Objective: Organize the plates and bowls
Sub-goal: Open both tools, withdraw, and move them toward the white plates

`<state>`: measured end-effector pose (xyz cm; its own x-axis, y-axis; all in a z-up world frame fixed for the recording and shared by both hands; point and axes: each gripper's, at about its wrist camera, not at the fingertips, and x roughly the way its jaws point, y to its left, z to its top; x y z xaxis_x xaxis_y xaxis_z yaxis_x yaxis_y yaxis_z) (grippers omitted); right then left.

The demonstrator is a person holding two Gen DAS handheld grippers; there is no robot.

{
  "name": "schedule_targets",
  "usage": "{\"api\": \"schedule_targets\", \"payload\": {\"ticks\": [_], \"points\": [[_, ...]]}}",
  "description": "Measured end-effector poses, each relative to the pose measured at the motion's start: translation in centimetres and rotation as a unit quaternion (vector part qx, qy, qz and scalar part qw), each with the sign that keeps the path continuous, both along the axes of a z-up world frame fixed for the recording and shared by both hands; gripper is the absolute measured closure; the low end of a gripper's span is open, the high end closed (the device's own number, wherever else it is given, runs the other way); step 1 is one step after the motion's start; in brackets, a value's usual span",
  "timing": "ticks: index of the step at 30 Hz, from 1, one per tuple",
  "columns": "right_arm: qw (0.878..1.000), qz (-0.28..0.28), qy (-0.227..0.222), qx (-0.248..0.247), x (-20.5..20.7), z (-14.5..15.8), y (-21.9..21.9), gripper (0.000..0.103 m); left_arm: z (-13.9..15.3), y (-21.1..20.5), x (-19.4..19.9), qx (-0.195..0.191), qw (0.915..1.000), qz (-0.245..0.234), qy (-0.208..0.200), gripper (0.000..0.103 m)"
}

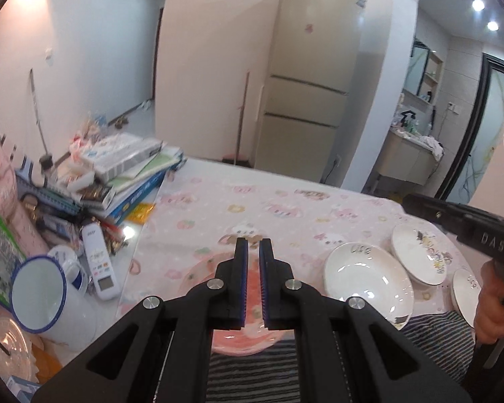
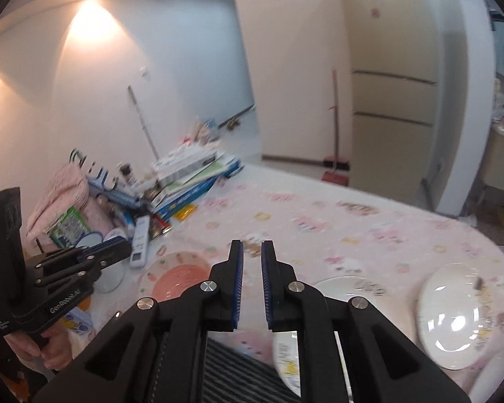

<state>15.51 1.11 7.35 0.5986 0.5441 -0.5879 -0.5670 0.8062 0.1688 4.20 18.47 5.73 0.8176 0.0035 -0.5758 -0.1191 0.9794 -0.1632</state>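
A pink plate [image 1: 198,273] with fruit prints lies on the pink tablecloth just under my left gripper [image 1: 253,245], which is shut and holds nothing. To its right are a deep white bowl [image 1: 366,282], a white cartoon dish [image 1: 420,255] and a third white dish [image 1: 463,292]. My right gripper [image 2: 252,245] hovers above the table, shut and empty. Ahead of it lie the pink plate [image 2: 178,275], a white plate [image 2: 346,287] and a white bowl [image 2: 453,315]. Each gripper shows in the other's view, the right gripper [image 1: 406,201] and the left gripper [image 2: 126,245], and both are hand-held.
A pile of books and boxes [image 1: 127,171], a remote control [image 1: 99,262] and a blue-rimmed enamel mug [image 1: 40,295] crowd the table's left side. A fridge [image 1: 309,77] and a broom [image 2: 334,154] stand beyond the far edge. Striped clothing [image 1: 252,369] is at the near edge.
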Motion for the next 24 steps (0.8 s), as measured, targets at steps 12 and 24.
{"api": "schedule_targets", "payload": {"ticks": [12, 24], "points": [[0.99, -0.116, -0.066, 0.052, -2.2, 4.2, -13.7, 0.092, 4.5, -10.1, 0.8, 0.029, 0.9933, -0.09, -0.067, 0.064], [0.981, -0.171, -0.062, 0.062, -2.1, 3.8, -22.8, 0.092, 5.5, -17.8, 3.2, 0.057, 0.9851, -0.133, -0.093, 0.029]]}}
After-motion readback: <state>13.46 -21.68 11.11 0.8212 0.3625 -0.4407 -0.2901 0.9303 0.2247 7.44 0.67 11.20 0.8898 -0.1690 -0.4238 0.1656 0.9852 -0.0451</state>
